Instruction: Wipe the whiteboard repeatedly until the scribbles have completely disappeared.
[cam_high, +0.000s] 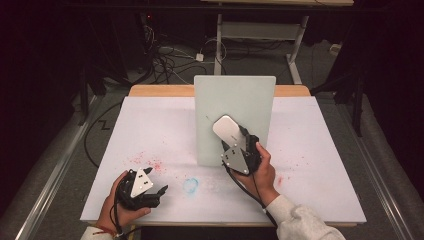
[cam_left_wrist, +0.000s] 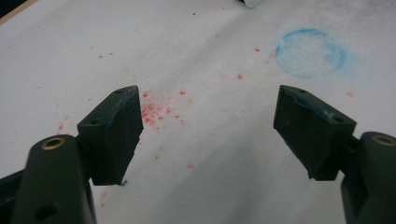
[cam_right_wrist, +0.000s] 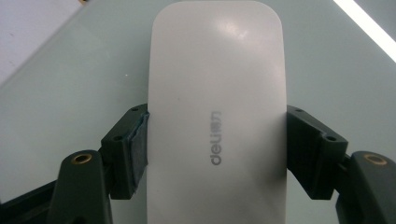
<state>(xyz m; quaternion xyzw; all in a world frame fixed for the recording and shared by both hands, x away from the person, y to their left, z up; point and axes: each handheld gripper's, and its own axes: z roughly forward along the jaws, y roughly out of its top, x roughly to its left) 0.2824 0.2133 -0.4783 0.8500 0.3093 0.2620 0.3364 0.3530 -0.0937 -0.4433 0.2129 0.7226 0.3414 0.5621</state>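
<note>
**Over the pale green mat: white mouse clamped and carried**

Over the pale green mat, near its lower right part, rides the right gripper, pinching the white mouse by its two long sides. Held that way most likely for control: flat pads on parallel flanks, logo side up, rounded front end pointing away from the hand, so no twisting in the grip. Seen along the jaws in the right gripper view, mouse squeezed firmly between both pads, mat surface passing beneath; whether just above or grazing it, hard to tell. Judged as a carry or a slide across the mat, with set-down not yet made.

Down at the near left corner of the white table sheet, left gripper parked low, jaws spread wide with nothing between them, as the left gripper view confirms. Probably kept aside to leave the working zone free. Close by: red speckles and a faint blue ring stained on the sheet, both flat marks, no obstacle.

Room for moving: plenty of bare mat ahead and to the left of the mouse; right edge of the mat near, so any drift that way risks an overhang onto the sheet. Far edge of the mat close to the wooden table rim, beyond which only floor and cables. Near edge of the table just behind both wrists, leaving little backward slack.
</note>
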